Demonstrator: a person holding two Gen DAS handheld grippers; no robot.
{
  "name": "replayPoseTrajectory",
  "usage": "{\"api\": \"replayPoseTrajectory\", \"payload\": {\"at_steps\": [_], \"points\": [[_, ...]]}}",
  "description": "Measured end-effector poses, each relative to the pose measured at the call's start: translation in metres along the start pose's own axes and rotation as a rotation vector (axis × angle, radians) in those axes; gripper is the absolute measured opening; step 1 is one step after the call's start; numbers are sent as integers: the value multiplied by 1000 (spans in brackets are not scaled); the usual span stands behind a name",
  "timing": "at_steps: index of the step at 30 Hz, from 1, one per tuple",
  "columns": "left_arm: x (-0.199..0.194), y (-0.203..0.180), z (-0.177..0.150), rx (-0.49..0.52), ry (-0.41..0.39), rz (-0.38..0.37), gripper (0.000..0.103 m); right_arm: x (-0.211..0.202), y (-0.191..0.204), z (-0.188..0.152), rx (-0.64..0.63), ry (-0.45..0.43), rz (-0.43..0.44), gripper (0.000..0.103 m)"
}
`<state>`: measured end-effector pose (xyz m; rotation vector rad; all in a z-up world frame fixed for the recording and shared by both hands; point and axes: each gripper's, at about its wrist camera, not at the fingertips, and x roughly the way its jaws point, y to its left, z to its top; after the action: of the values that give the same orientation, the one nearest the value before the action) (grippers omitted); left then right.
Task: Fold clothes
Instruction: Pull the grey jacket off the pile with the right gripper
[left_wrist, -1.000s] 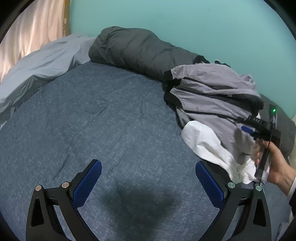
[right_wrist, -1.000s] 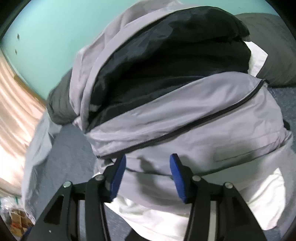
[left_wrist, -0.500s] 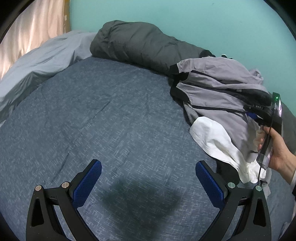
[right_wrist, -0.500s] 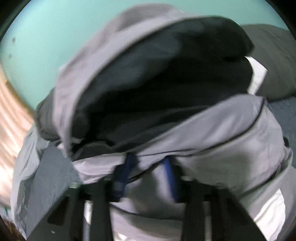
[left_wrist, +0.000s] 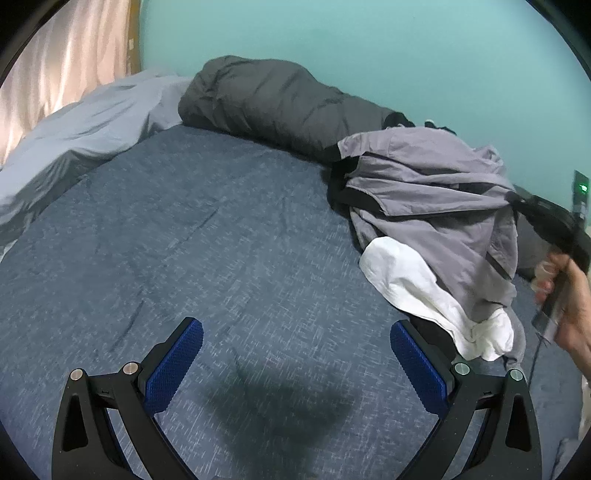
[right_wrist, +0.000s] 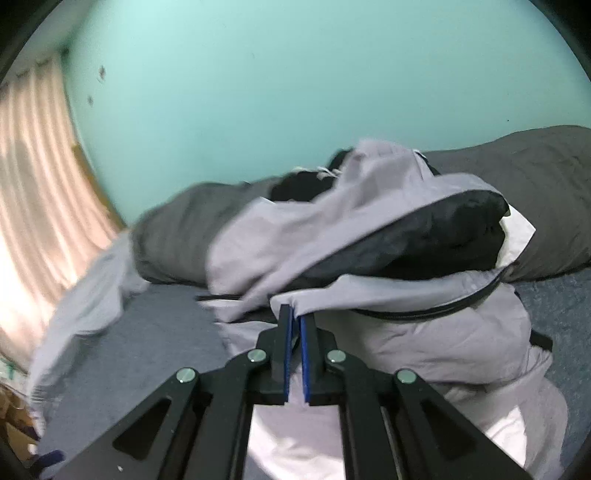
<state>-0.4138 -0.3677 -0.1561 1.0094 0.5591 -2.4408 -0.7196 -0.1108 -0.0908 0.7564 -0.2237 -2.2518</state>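
Observation:
A grey jacket (left_wrist: 424, 184) with black lining lies crumpled at the right of the blue bed (left_wrist: 184, 240), on top of a white garment (left_wrist: 406, 280). In the right wrist view my right gripper (right_wrist: 295, 314) is closing, its blue pads pinching the jacket's (right_wrist: 424, 295) near hem, which is lifted off the pile. In the left wrist view that gripper (left_wrist: 546, 218) shows at the far right, held by a hand (left_wrist: 569, 306). My left gripper (left_wrist: 295, 326) hangs open over bare sheet, with nothing between its fingers.
A rolled dark grey duvet (left_wrist: 277, 99) lies along the teal wall behind the clothes. A pale grey sheet (left_wrist: 81, 133) is bunched at the far left beside a curtain (left_wrist: 55, 74). The white garment (right_wrist: 509, 435) spreads under the jacket.
The right gripper's jaws went from apart to closed on the jacket's hem, and it rose, lifting the fabric. The left gripper's view shifted slightly; it stays open.

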Motion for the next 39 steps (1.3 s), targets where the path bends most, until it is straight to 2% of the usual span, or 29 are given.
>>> {"api": "replayPoseTrajectory", "payload": {"at_steps": [3,9,16,20,27,32,39], "points": [[-19,0,-7,3,-13,-1,103,-15,33,-10,-7,-25,42,3],[-60,-6,-28,12,-45,-20,103,-111,57,-32,-17,-61,117,3],[-99,-18,-75,44,-64,-41,103,-205,67,-88,-34,-49,157,3],[-111,-24,-105,48,-67,-47,103,-234,64,-111,-48,-53,169,3],[-124,-41,-152,71,-112,-88,103,-278,69,-150,-168,-55,204,3],[-132,-53,-183,106,-129,-114,103,-311,74,-185,-242,-46,191,3],[-184,-46,-220,128,-167,-142,103,-375,101,-214,-279,-65,142,3]]}}
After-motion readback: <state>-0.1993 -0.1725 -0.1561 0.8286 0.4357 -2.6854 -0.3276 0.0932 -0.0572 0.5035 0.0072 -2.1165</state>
